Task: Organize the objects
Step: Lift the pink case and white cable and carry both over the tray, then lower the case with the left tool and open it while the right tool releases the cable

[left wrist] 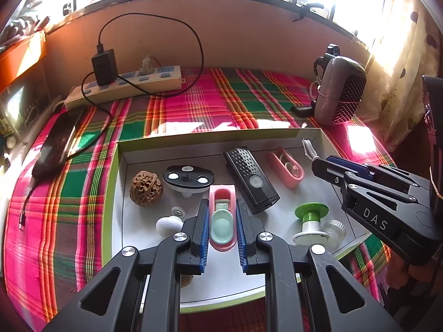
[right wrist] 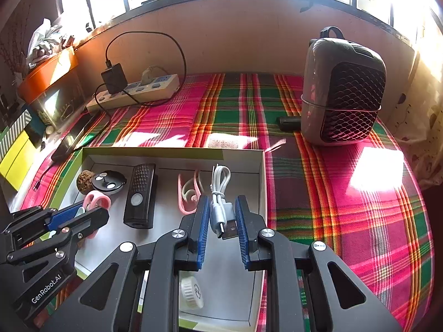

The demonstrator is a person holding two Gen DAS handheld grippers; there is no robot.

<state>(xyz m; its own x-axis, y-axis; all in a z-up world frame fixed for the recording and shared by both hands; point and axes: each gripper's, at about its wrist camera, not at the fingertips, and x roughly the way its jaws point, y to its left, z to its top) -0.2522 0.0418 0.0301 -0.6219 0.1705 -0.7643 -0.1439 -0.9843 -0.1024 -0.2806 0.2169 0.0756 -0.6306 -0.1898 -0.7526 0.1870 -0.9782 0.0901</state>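
Observation:
A shallow white box with a green rim (left wrist: 193, 135) lies on the plaid cloth and holds several small items. My left gripper (left wrist: 222, 203) is low over the box's middle, shut on a pink toy tub with a mint insert (left wrist: 222, 221). My right gripper (right wrist: 222, 197) is over the box's right end, shut on a bundled white USB cable (right wrist: 220, 191) whose plugs hang between the pads. Each gripper shows in the other's view: the right gripper (left wrist: 322, 163) with the cable loop (left wrist: 308, 149) at its tip, the left gripper (right wrist: 91, 210) with the pink tub (right wrist: 97, 199).
In the box lie a walnut (left wrist: 146, 188), a black oval disc (left wrist: 188, 178), a black remote (left wrist: 250, 179), a pink ear hook (left wrist: 286, 167), a green spool (left wrist: 311, 218) and a white ball (left wrist: 167, 224). Behind stand a power strip (left wrist: 124, 85), a phone (left wrist: 55, 144) and a grey speaker (right wrist: 343, 91).

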